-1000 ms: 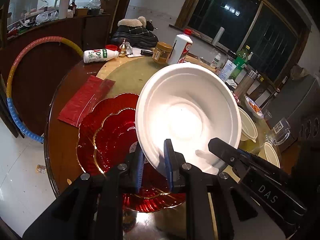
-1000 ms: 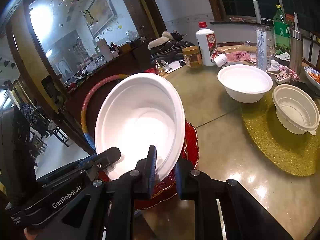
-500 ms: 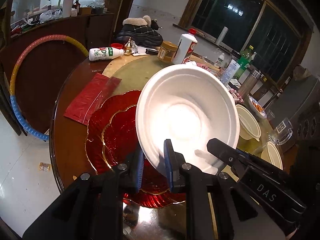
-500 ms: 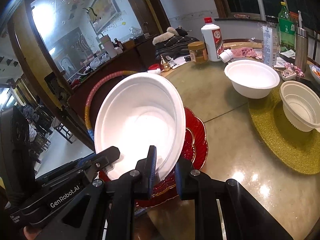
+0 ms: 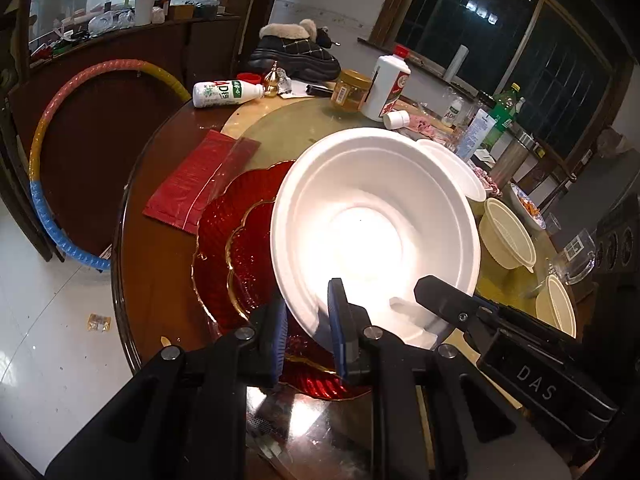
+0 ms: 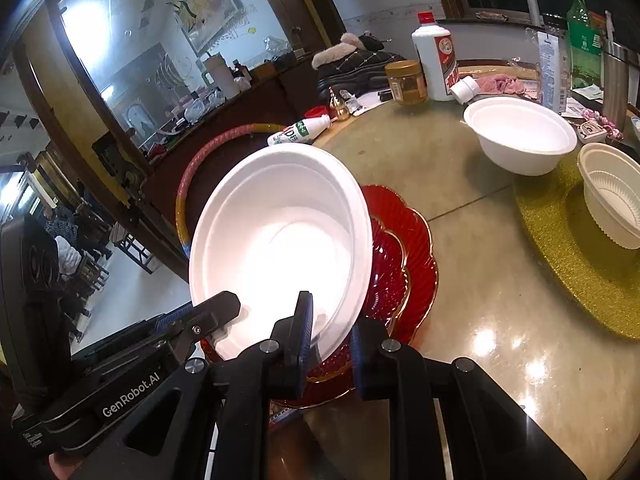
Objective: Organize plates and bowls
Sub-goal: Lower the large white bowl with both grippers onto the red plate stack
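Observation:
A large white foam bowl [image 5: 372, 220] is held tilted just above two stacked red scalloped plates [image 5: 240, 248] with gold rims, near the table's front edge. My left gripper [image 5: 308, 328] is shut on the bowl's near rim, one pad inside and one outside. My right gripper [image 6: 332, 332] is shut on the same bowl [image 6: 280, 240] a little further along the rim; the red plates [image 6: 404, 256] show under it. Each gripper also appears in the other's view, the right one [image 5: 440, 292] and the left one [image 6: 224, 308].
A second white bowl [image 6: 520, 136] and a cream ribbed bowl [image 6: 612, 196] stand to the right, the cream one on a gold mat [image 6: 568, 248]. Another cream bowl [image 5: 560, 312] sits nearer. A red packet [image 5: 200, 184], bottles and a jar [image 5: 352, 90] lie further back.
Both grippers keep their hold on the bowl. Both views have tipped slightly, so the far table things sit a little higher in frame and more of the red plates shows.

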`<state>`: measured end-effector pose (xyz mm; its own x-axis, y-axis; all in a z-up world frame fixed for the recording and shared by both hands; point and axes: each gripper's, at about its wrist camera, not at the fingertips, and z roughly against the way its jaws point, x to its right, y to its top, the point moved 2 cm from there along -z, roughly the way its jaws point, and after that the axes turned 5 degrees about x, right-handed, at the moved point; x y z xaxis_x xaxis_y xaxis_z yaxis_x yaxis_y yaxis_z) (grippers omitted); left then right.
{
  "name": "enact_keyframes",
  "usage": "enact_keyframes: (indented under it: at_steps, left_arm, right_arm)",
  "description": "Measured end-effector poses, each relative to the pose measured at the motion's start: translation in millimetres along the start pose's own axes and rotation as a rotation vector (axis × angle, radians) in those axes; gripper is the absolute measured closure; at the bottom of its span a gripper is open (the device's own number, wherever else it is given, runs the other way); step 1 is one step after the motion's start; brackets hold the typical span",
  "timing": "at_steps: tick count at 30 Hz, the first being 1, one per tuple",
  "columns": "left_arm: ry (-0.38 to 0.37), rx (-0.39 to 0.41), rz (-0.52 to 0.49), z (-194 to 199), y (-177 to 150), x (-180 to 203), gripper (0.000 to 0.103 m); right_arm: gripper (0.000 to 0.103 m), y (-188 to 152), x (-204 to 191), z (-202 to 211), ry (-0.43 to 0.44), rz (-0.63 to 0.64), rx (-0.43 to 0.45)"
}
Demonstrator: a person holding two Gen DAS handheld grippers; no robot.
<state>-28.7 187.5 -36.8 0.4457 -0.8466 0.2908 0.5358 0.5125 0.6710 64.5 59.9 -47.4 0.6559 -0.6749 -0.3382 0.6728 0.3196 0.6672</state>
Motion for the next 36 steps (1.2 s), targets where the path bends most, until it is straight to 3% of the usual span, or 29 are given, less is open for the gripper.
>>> enact_keyframes:
  at_steps: [32,34,36]
  left_arm:
    - [0.065,-0.068,0.039,-14.5,-7.7,-14.5,0.086]
    - [0.061,-0.064,0.051,-13.5,-6.7,-15.6,0.086]
    - [0.066,-0.054,0.059,-12.3,-5.9,-17.0,0.083]
  right_arm:
    - [0.082,-7.7,-3.7,-17.1,0.041,-0.008,-0.072]
    - [0.078,-7.9,-3.4,-16.1,0.048,-0.014,-0.066]
    - [0.062,-6.9,-1.6,-14.7,0.054,-0.030,-0.055]
